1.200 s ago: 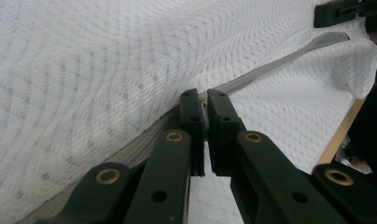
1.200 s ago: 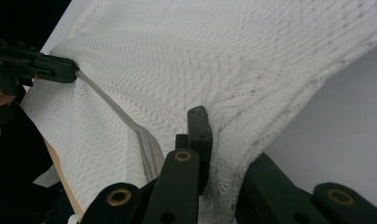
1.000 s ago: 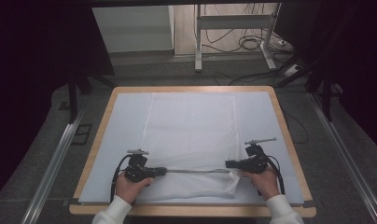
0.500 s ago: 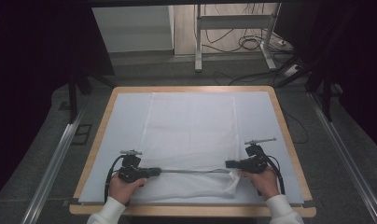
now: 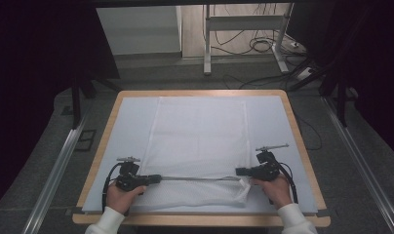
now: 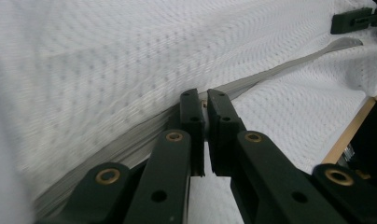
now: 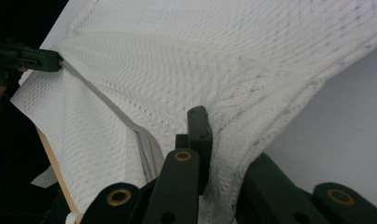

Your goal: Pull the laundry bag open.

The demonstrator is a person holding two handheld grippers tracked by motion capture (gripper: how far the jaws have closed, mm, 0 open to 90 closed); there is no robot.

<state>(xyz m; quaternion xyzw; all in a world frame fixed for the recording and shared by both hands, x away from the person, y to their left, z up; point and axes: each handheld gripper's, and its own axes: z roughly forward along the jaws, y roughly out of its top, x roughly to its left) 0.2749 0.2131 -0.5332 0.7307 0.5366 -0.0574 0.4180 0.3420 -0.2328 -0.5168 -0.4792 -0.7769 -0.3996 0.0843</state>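
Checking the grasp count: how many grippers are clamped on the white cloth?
2: the left gripper holds the white cloth at its near-left fold end, the right gripper at its near-right end.

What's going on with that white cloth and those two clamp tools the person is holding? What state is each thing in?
White mesh cloth: spread flat on the table, its near part folded, the fold line pulled taut.
Left hand-held gripper: shut on the fold's left end.
Right hand-held gripper: shut on the fold's right end.
Table: covered by a pale sheet, wooden rim showing.
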